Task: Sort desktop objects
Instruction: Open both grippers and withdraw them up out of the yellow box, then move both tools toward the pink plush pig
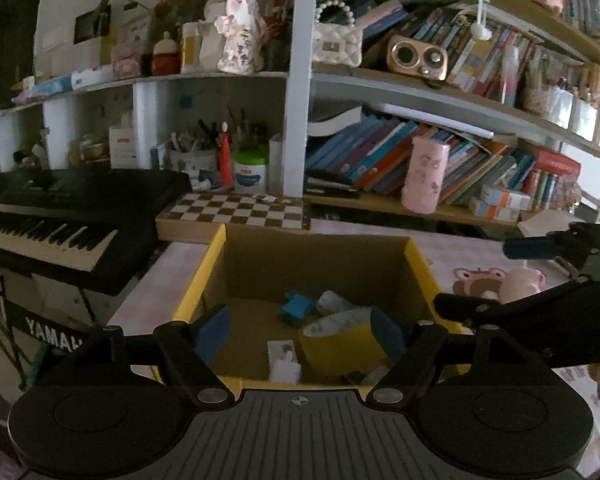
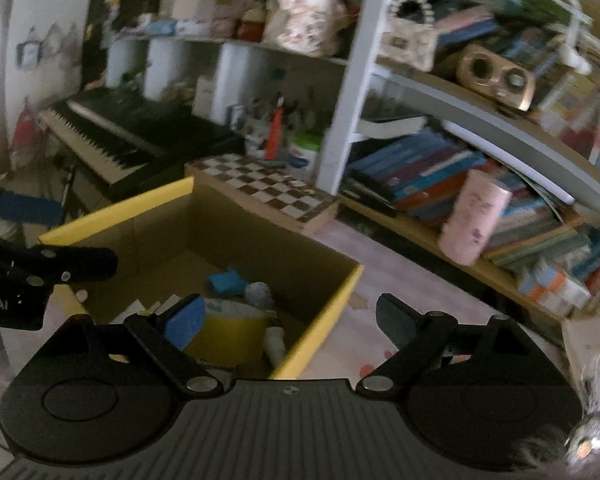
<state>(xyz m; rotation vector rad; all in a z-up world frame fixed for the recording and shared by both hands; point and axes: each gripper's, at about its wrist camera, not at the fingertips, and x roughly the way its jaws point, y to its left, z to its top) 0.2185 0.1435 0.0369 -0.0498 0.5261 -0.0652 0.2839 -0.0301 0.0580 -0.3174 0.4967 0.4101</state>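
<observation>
Both grippers stand with jaws wide and empty. The left gripper [image 1: 300, 334] hangs over the cardboard box [image 1: 216, 264] – the yellow tape roll [image 1: 340, 344] lies inside, directly below. The right gripper [image 2: 290, 322] straddles the box's right wall – farther away.

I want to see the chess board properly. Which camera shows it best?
The left wrist view: the chessboard sits sharp and square-on, just behind the yellow box. The right wrist view shows the same board whole, but slanted and blurred.
</observation>
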